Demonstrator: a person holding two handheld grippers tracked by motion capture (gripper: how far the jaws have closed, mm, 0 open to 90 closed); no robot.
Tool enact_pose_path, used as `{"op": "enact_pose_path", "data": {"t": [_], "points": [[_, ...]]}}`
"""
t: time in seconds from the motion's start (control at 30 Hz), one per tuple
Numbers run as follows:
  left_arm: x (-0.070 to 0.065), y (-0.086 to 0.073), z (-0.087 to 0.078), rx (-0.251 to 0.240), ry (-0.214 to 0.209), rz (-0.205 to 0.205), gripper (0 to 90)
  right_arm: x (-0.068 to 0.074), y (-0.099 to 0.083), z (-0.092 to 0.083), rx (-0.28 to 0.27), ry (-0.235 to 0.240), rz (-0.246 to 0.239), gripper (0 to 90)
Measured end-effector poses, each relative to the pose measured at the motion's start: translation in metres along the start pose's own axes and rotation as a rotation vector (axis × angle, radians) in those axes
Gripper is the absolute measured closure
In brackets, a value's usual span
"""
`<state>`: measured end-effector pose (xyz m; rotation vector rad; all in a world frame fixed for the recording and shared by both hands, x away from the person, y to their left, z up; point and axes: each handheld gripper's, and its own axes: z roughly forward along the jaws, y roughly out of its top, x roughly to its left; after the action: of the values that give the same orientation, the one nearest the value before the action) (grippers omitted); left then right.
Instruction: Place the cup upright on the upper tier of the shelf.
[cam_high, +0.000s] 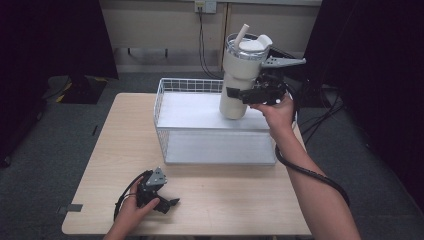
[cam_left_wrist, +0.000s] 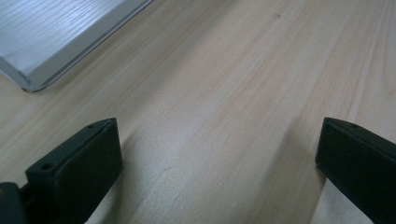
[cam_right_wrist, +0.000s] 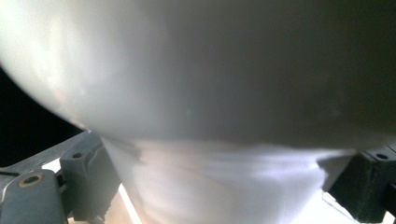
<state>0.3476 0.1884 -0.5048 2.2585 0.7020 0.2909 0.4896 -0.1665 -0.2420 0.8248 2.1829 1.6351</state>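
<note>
While clamped mid-body by the right gripper (cam_high: 248, 93) above the wire rack (cam_high: 190, 86), tumbler (cam_high: 239, 75): rigid, smooth, slippery, likely top-heavy, best held at the narrower base; left gripper (cam_high: 167, 203) fingers wide, on the surface (cam_high: 225, 200).

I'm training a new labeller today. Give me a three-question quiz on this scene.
1. True or false: the right tool grips the cream tumbler.
2. Where is the tumbler? A) inside the white wire basket B) above the white shelf C) lying on the wooden table
3. How do the left tool's jaws stand, and what is between them?

Key: 1 true; 2 B; 3 wide apart, with bare table between them.
</note>
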Motion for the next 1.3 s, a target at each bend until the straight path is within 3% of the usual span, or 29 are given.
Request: {"op": "enact_pose_path", "data": {"t": [0.57,1.3], "points": [[0.000,0.000,0.000,0.000,0.000,0.000,0.0,-0.007,-0.002,0.022,0.014,-0.063,-0.025,10.2],[0.000,0.000,0.000,0.000,0.000,0.000,0.0,-0.011,-0.013,0.034,0.018,-0.080,-0.015,10.1]]}}
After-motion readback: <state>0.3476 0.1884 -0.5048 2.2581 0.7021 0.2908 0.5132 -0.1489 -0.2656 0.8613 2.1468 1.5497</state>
